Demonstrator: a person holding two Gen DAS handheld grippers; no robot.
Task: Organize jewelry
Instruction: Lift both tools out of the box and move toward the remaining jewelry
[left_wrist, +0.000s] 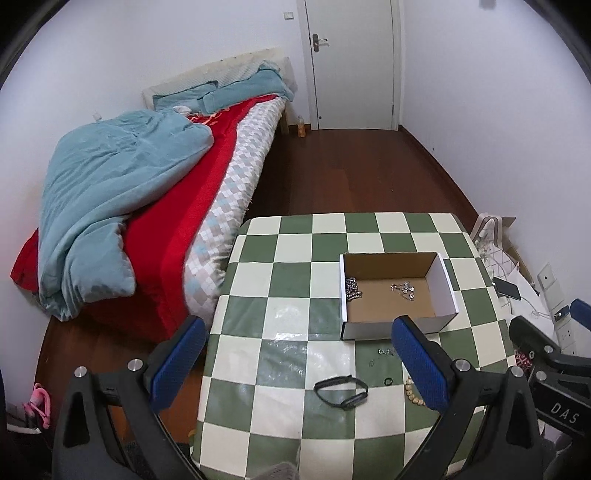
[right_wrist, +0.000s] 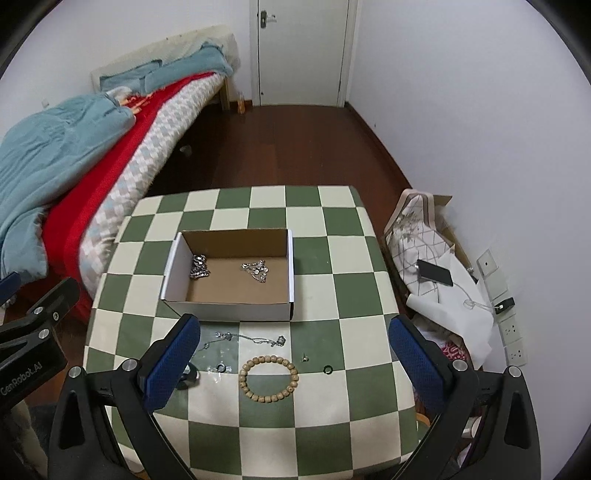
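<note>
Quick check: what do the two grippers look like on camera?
Both match: the left gripper and right gripper have black plastic frames, silver bolts and textured blue finger pads. White "GenRobot.AI" lettering marks the left; "DAS" shows on the right. No cables or sleeves visible.

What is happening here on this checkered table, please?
A person holds two grippers above the table to sort jewelry into a cardboard box. Two silver chains already lie inside it. Still on the cloth in front of the box: a wooden bead bracelet, a thin necklace, a black wristband and some small rings. The left gripper and the right gripper are both open and hold nothing.
</note>
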